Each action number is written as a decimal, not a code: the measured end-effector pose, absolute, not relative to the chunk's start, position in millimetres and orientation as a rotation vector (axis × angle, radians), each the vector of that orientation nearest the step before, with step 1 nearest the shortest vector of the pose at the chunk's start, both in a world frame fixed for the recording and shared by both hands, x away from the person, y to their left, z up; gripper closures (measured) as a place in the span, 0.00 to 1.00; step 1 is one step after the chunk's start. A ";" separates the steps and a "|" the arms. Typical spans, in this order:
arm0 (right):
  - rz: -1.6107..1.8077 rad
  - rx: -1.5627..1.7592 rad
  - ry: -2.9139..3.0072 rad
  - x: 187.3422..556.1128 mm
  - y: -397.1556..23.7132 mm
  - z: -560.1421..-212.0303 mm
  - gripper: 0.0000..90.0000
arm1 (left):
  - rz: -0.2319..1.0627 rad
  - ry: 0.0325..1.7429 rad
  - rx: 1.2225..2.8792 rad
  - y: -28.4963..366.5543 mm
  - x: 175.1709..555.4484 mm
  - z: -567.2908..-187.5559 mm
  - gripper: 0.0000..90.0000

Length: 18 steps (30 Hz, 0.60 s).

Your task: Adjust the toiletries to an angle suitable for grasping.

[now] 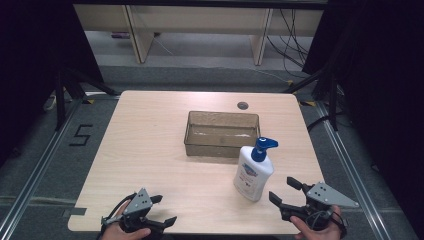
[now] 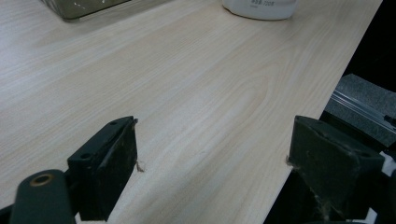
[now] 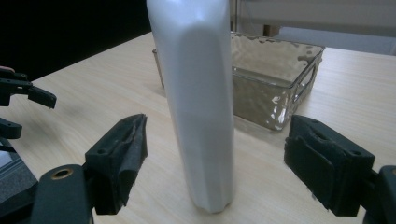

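Observation:
A white lotion bottle with a blue pump top stands upright on the wooden table, just in front of a clear plastic bin. My right gripper is open near the front right edge, pointing at the bottle. In the right gripper view the bottle stands a little ahead of the two spread jaws, which do not touch it, and the bin lies behind it. My left gripper rests open at the front left edge with nothing between its jaws. The bottle's base shows far off in the left gripper view.
The bin is empty and sits at the table's middle. A round cable hole is near the far edge. Dark stands and cables flank the table on both sides. The left gripper appears at the far left of the right gripper view.

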State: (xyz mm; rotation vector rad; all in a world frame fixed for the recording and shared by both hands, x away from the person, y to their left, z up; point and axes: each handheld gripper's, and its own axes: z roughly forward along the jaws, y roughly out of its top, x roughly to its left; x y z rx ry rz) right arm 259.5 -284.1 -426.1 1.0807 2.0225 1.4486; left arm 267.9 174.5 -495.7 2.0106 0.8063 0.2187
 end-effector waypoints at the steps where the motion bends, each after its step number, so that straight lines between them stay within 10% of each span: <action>1: 1.461 1.070 2.014 261.4 -282.7 -425.8 0.24 | 0.219 0.809 2.008 174.5 267.9 -495.6 0.17; 18: 1.472 1.028 1.979 271.3 -276.1 -409.4 0.23 | 0.233 0.805 2.007 175.3 267.8 -495.4 0.17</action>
